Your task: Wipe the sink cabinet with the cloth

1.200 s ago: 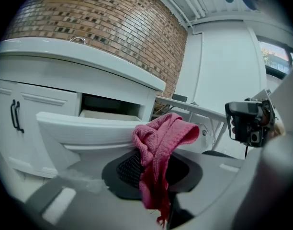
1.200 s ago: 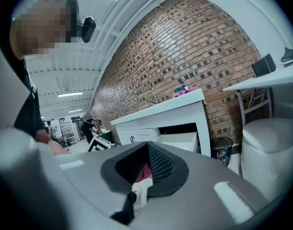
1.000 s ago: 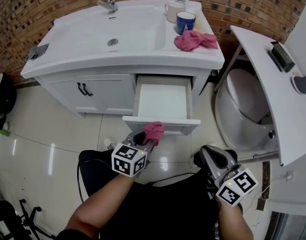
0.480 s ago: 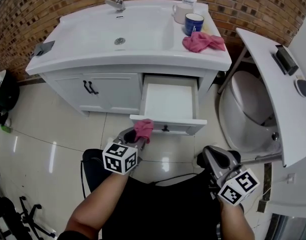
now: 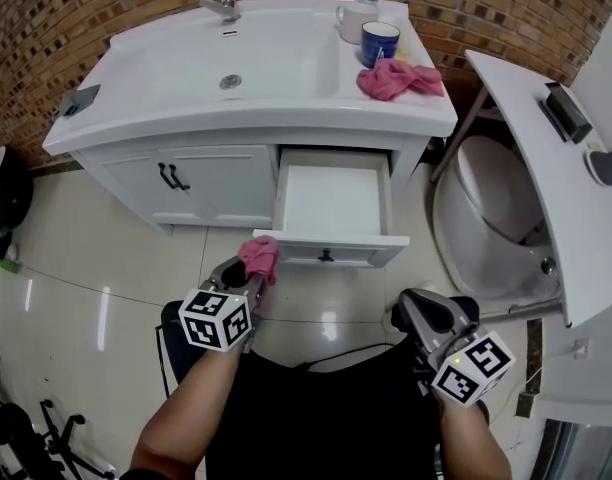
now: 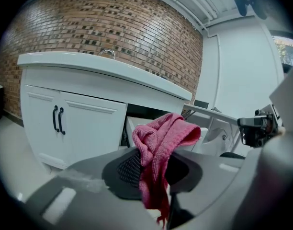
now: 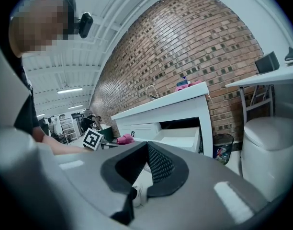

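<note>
Because a firm hold was needed for wiping, the crumpled pink woven cloth (image 6: 161,138) was gripped between the jaws of the left gripper (image 6: 153,171). A bunch of it was left standing out in front, and this was judged to serve as the wiping face. In the head view the cloth was seen just beside the left end of the front panel of the open white drawer (image 5: 331,203), at about 7 o'clock from it; contact could not be confirmed. The white sink cabinet with black handles (image 5: 206,178) lay at 12 o'clock. The right gripper (image 5: 426,316) was clenched on nothing and held low at 5 o'clock of the drawer, probably to be out of the way.

The drawer was pulled out, and nothing was seen in it. The white ceramic basin (image 5: 236,68) was empty too. A second pink cloth (image 5: 396,78) and a dark blue round mug (image 5: 378,40) were set on the countertop at its 3 o'clock.
</note>
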The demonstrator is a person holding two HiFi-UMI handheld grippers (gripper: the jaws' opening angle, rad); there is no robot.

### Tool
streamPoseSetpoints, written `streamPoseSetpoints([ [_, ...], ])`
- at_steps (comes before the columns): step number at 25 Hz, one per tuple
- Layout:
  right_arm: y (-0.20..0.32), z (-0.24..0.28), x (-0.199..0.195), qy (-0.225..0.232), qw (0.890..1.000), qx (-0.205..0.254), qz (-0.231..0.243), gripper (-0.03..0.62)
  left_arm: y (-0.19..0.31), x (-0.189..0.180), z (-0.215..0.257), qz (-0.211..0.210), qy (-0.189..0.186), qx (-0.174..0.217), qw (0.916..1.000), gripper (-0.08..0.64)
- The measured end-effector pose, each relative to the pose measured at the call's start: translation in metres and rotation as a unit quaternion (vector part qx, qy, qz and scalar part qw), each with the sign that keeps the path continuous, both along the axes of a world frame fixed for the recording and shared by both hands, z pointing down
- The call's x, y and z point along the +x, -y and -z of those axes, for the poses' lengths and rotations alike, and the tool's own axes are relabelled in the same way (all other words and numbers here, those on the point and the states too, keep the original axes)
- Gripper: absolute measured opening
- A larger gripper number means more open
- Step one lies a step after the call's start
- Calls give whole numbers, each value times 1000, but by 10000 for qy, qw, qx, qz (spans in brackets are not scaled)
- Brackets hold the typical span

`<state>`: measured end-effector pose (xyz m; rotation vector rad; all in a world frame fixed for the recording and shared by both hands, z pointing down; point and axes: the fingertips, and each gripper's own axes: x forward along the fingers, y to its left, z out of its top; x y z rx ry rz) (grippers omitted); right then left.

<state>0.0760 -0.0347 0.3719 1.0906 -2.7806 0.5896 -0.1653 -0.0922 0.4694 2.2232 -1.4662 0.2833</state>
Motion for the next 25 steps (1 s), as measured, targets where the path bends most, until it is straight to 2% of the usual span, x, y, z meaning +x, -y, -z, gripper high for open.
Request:
streamPoseSetpoints([
  [3,1,0,0,-20,10000,-20,-10,6,-4,3,8,-51,16,61,10000,92],
  [5,2,-2,0,-87,10000,-41,-3,6,-9,16,20,-249,119,198,9994,92],
  [8,6,-10,5,-342,9992,-179,-39,6,-12,53,43,-732,66,425,9964,92],
  [12,17,-17,17,-589,9972,-407,-209,6,-6,116,71,-1443,-138,580,9877,92],
  [18,30,-33,38,-737,9931,-762,-497,6,12,212,86,-2354,-176,411,9709,92],
  [22,37,-40,55,-707,9886,-1010,-865,6,25,248,75,-2506,-421,24,9672,94],
  [25,38,-34,60,-558,9898,-960,-894,6,32,258,67,-2497,-370,-87,9676,94],
])
